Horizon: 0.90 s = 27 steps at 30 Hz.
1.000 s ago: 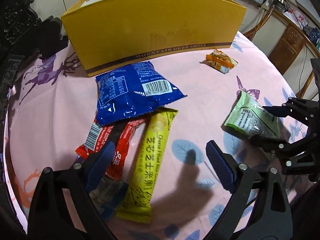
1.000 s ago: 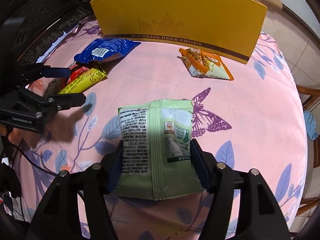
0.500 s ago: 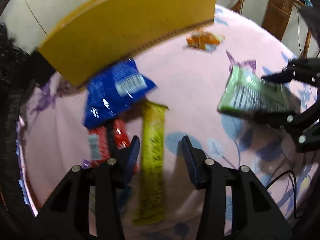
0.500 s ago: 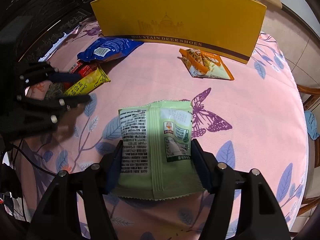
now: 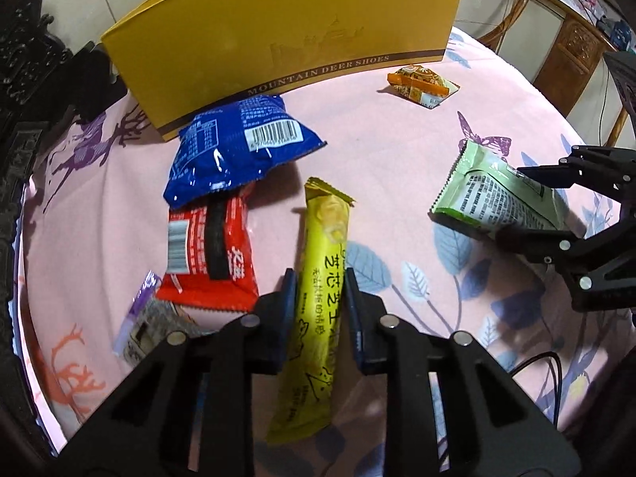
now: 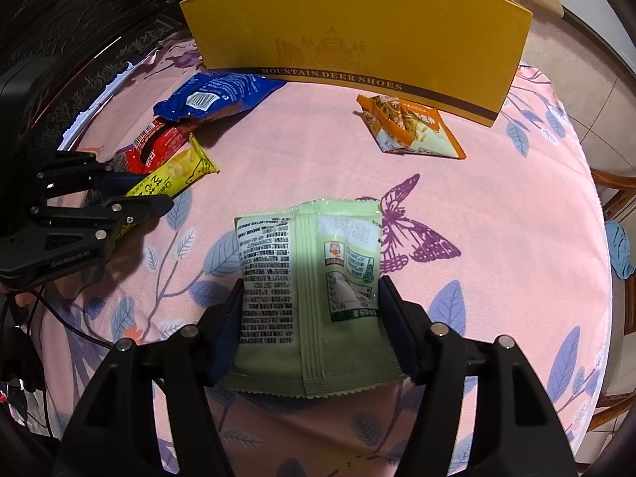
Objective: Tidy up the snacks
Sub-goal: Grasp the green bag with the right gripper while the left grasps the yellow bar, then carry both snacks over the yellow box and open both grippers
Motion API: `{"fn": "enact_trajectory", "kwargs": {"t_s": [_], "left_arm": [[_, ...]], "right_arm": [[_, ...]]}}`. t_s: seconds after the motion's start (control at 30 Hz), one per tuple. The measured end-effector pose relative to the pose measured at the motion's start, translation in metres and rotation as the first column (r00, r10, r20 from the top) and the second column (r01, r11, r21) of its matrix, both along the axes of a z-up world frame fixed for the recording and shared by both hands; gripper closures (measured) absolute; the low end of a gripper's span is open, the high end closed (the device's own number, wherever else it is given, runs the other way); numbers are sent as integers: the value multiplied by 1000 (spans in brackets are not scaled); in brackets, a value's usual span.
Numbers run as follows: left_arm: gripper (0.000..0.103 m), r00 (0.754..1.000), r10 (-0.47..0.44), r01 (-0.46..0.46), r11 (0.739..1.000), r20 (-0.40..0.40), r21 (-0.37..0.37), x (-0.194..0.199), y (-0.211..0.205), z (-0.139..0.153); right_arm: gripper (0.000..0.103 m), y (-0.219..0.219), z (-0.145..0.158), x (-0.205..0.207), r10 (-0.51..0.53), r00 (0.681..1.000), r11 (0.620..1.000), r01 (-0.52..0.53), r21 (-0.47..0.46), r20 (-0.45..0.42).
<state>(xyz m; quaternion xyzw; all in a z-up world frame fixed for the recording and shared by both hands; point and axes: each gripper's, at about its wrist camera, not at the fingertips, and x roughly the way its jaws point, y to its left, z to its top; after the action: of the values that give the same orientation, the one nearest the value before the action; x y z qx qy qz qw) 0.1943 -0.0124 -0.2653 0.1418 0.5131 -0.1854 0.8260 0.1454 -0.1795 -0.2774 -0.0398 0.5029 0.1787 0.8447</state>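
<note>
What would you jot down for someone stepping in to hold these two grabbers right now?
Left gripper: shut on the yellow bar.
Right gripper: shut on the green packet.
On the pink tablecloth: blue bag overlapping the red packet, a small grey wrapper beside it, and an orange packet near the yellow shoebox.
Done: two snacks gripped. Left: nothing seen going into the box yet; the box looks like the likely destination.

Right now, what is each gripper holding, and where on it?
Left gripper pinches the yellow bar mid-length; right gripper clamps the green packet across its side edges.
</note>
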Motion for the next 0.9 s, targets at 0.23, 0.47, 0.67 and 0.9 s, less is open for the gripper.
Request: {"fn": "enact_trajectory", "kwargs": {"t_s": [0.23,0.47,0.67,0.9], "left_arm": [[81,998,57,-58,997,-8,-58,-9,-2,3],[81,993,113,-110,986,20,-123,-18,1,23],[81,987,155,-149,982,39,-120,-21,3,43],[81,979,171,-160,982,114,-106,-18,1,79]], "right_arm": [[48,-3,4,-1,-6,1000,1000,6,1,-9],[55,-11,16,-11,-14,1000,1000,14,18,20],[56,-17,35,-16,-23,998,999,22,26,61],[56,-25,67,-10,-38,992,999,33,44,124]]}}
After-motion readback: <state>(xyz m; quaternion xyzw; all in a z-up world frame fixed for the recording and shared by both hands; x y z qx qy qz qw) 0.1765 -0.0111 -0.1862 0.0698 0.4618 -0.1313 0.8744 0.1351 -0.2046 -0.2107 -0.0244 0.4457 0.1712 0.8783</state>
